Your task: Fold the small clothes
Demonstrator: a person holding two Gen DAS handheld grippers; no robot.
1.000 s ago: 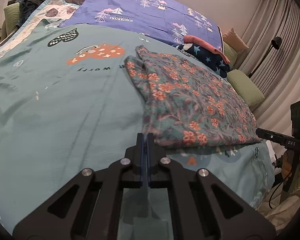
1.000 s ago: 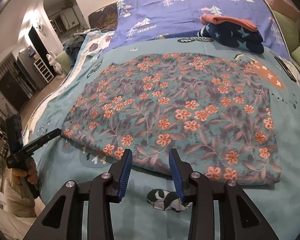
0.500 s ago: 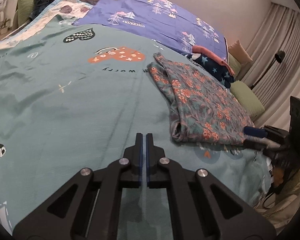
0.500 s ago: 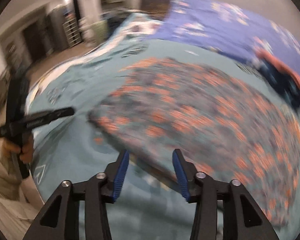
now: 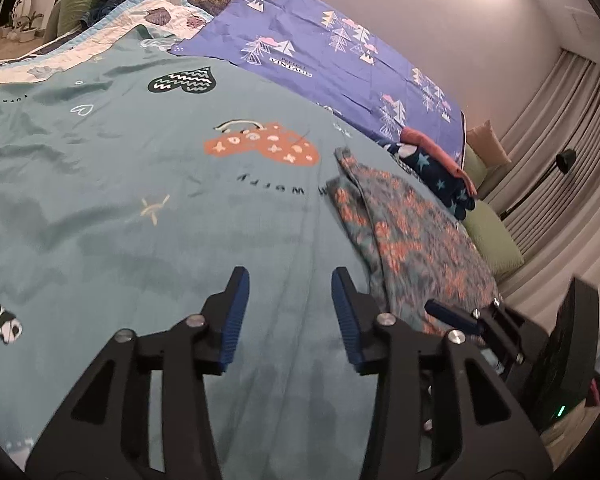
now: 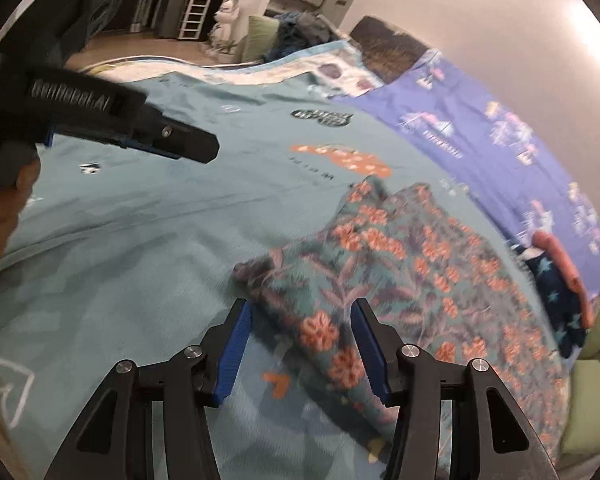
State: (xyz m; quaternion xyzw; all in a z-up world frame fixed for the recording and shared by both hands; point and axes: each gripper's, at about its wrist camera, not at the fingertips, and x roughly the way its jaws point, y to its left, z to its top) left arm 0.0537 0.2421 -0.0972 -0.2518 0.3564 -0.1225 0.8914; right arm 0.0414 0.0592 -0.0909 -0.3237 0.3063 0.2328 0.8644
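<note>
i am holding my right gripper (image 6: 298, 344) parted over the near corner of the floral garment (image 6: 400, 280), which is lying flat on the teal bedspread (image 6: 140, 264); its jaws have just been widening, the pads not yet pressing cloth, so i can likely pinch that edge for a fold. my left gripper (image 5: 286, 312) has just been opening too, over bare bedspread beside the garment's left edge, nothing between its jaws.

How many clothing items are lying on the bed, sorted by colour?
Teal floral garment: 1
Navy star-print garment: 1
Coral pink garment: 1
Total: 3
</note>
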